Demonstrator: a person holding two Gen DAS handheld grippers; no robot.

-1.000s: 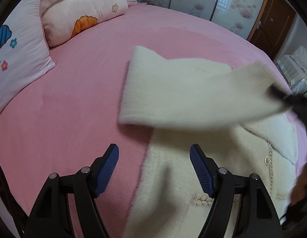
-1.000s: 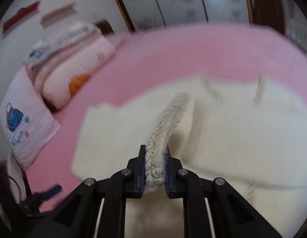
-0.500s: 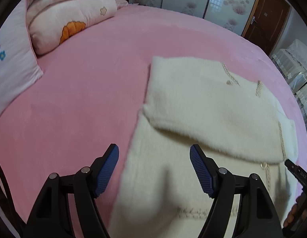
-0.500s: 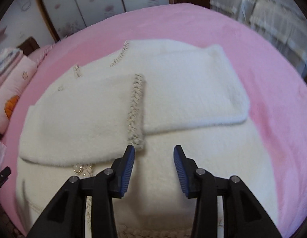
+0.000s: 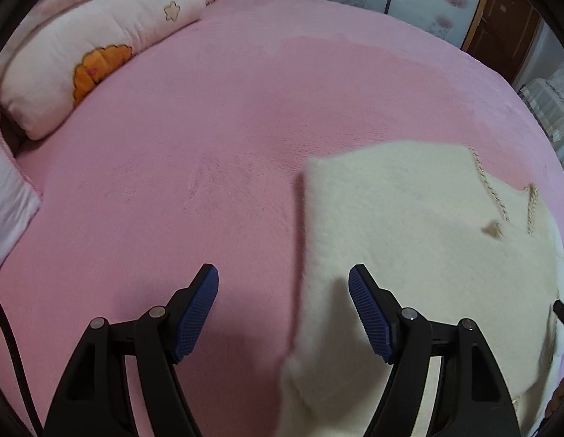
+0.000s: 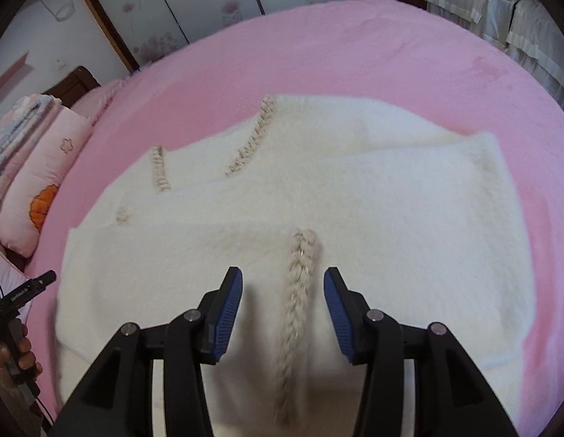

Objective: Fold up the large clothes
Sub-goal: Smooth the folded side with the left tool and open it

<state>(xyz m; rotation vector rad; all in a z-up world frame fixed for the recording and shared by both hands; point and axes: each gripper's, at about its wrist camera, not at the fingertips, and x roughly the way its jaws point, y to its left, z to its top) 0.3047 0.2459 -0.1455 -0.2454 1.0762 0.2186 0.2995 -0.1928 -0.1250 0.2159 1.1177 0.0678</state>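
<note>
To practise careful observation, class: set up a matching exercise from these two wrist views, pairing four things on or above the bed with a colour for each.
Things:
1. fluffy sweater
2. bed cover
3. gripper pads
4. flower patch on the pillow

Colours:
A. blue
B. orange
C. cream white
D. pink

Pairs: 1-C, 2-D, 3-A, 4-B

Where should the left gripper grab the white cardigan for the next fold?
Probably the cardigan's bare left edge, which lies between the open left gripper's fingers. Come down from above and the pink bed side: that edge lies flat on open bedding, thick and fluffy, so a pinch gets all layers. The right gripper is opening over the braided trim.
</note>
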